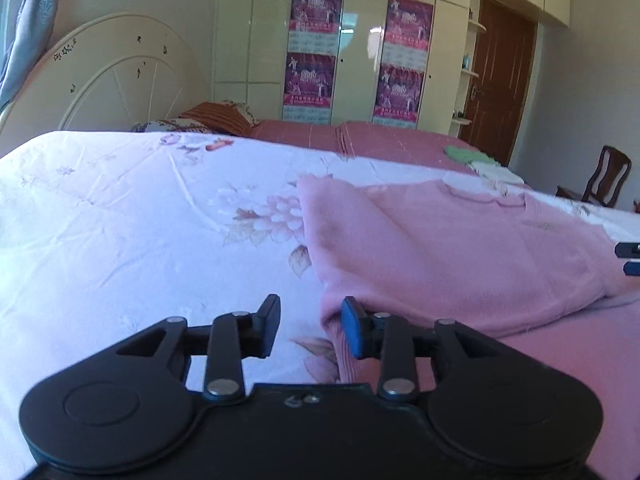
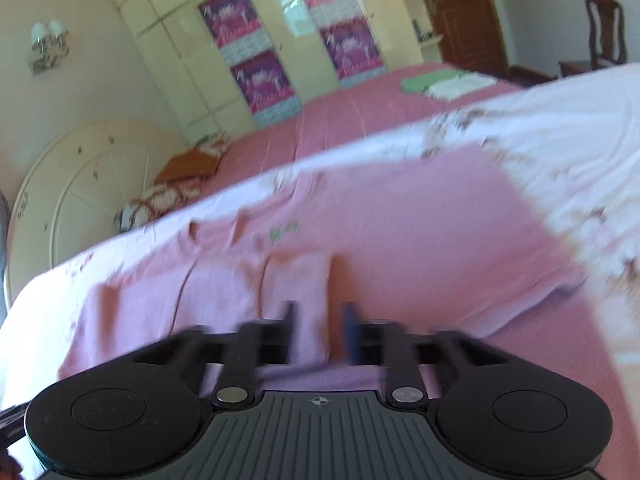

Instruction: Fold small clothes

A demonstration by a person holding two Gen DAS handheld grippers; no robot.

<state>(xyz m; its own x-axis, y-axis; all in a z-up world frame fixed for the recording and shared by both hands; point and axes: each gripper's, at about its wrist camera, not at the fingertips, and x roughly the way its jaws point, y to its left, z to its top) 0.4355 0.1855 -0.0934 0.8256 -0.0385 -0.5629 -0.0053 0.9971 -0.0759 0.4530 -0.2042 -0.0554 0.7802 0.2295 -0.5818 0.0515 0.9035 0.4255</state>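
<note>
Both grippers are hanging open, holding nothing: left gripper is sitting at the pink top's near-left edge, right gripper is hovering over its folded sleeve

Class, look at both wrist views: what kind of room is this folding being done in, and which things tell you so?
Most likely a home bedroom: a bed with a rounded white headboard, pillows at its head, and a tall cream wardrobe along the far wall.
</note>
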